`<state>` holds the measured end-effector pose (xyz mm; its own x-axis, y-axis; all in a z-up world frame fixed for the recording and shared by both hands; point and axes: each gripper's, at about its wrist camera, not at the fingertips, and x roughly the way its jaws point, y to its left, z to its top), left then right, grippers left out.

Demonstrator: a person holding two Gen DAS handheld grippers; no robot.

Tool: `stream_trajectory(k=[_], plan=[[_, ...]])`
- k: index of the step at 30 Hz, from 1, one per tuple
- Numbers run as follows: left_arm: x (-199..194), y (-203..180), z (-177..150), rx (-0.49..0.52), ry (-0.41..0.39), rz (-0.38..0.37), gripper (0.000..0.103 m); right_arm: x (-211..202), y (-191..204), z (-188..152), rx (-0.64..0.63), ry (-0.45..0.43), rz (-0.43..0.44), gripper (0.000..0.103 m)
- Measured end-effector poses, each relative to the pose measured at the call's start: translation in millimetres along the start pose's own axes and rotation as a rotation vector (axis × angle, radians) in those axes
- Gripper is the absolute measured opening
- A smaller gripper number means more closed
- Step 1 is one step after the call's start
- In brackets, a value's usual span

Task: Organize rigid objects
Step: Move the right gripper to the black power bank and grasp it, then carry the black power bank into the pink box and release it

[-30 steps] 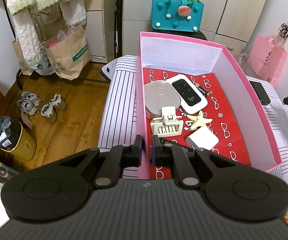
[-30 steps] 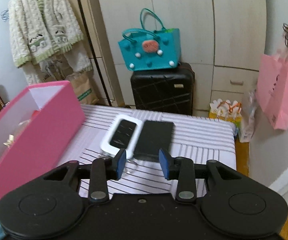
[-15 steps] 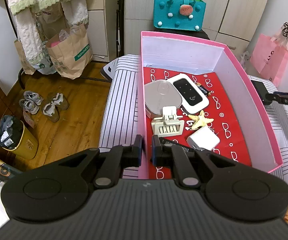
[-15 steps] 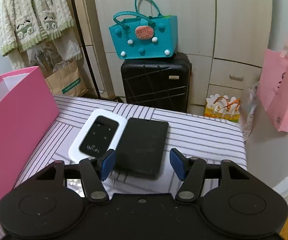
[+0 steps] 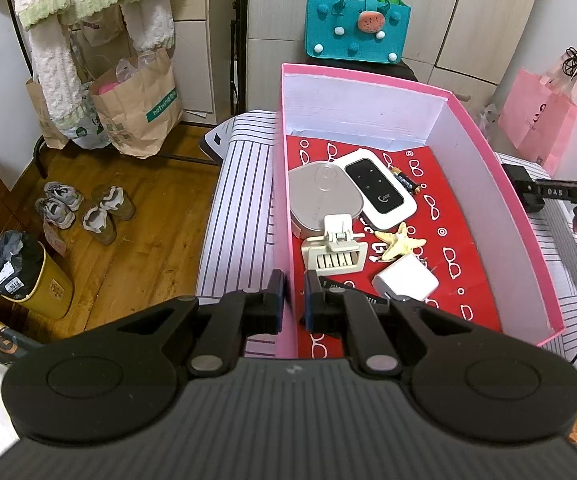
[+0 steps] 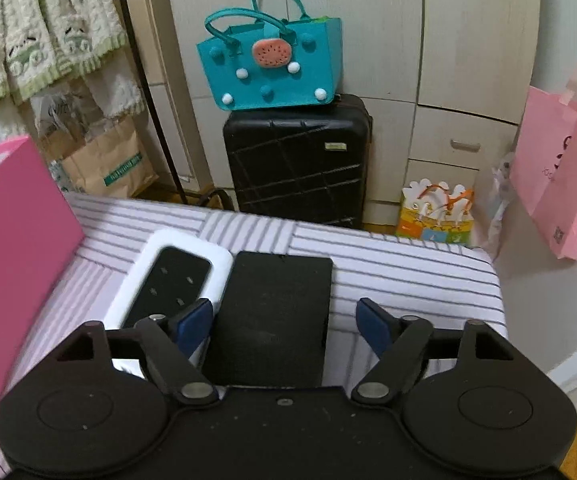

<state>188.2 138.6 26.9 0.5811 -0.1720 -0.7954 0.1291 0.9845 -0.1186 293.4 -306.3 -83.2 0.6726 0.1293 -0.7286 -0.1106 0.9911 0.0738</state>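
Left wrist view: my left gripper (image 5: 293,295) is clamped on the near wall of the pink cardboard box (image 5: 492,184).
Done: silver oval case (image 5: 324,198), white router (image 5: 380,188), starfish (image 5: 400,242) and white charger (image 5: 406,280) lie inside.
Left: flat black rectangular slab (image 6: 276,312) and white router with black face (image 6: 172,280) lie touching on the striped cloth (image 6: 408,256), outside the box.
Right gripper (image 6: 284,324): jaws have just been opening, apart, straddling the slab, not pressing.
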Motion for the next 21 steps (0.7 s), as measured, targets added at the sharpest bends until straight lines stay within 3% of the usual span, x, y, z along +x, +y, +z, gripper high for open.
stream_trajectory(k=[3,7,11,13,21], plan=[[0.0,-0.3,-0.5,0.0,0.001,-0.004,0.008,-3.5,1.7,-5.8,-0.036,0.053,-0.038,0.066],[0.5,0.0,-1.0,0.004,-0.002,-0.004,0.009,-10.1,5.0,-7.5,-0.067,0.092,-0.013,0.067],[-0.1,1.2,-0.1,0.004,0.0,-0.003,0.008,-4.0,6.9,-3.7,-0.055,0.076,-0.011,0.072],[-0.2,1.2,0.1,0.006,0.0,-0.003,0.009,-0.3,6.8,-1.8,-0.049,0.055,-0.016,0.066],[-2.2,6.8,0.5,-0.006,-0.006,-0.025,0.009,-23.3,19.8,-3.1,-0.085,0.012,-0.046,0.066]])
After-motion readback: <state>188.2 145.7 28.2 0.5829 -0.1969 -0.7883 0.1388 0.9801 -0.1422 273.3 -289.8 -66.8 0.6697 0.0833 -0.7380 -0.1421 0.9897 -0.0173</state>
